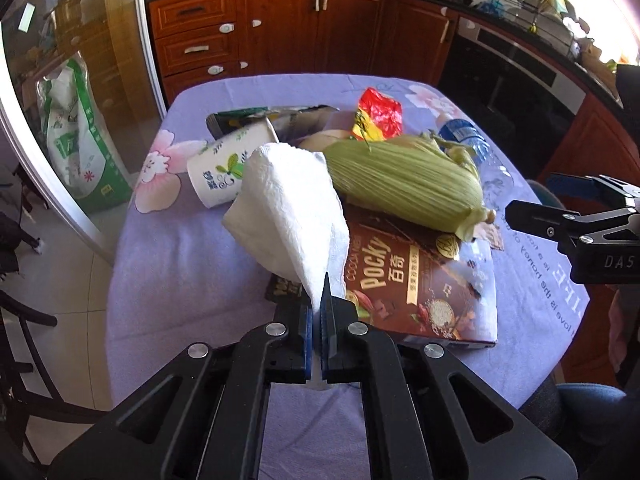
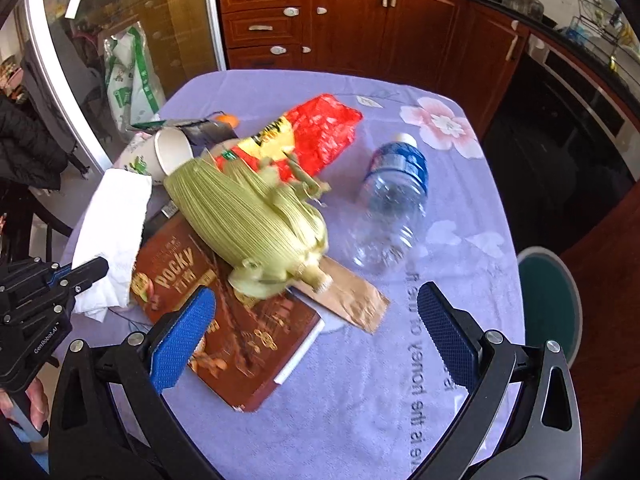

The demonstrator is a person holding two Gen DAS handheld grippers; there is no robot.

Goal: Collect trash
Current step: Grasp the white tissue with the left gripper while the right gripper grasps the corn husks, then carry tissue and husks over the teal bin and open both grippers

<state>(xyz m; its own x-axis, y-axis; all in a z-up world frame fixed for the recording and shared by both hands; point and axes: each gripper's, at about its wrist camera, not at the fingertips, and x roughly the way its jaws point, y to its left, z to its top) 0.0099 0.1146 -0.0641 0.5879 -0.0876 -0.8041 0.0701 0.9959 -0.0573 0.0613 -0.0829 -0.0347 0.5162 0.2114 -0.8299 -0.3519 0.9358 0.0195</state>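
Observation:
My left gripper (image 1: 318, 304) is shut on a corner of a white paper towel (image 1: 288, 208), which hangs lifted over the trash pile; the same left gripper (image 2: 96, 268) shows at the left edge of the right wrist view, pinching the towel (image 2: 116, 232). A corn cob in its green husk (image 2: 248, 216) lies on a brown Pocky box (image 2: 240, 340). Behind them are a red snack bag (image 2: 320, 136), a tipped paper cup (image 2: 168, 152) and a crushed clear bottle (image 2: 396, 196). My right gripper (image 2: 316, 294) is open above the cob's stem end, holding nothing.
The purple flowered tablecloth (image 2: 400, 380) covers a small table. A brown paper scrap (image 2: 352, 296) lies under the cob. A dark foil wrapper (image 1: 280, 118) sits at the back. A teal stool (image 2: 548, 304) stands right of the table; wooden cabinets (image 1: 280, 24) lie beyond.

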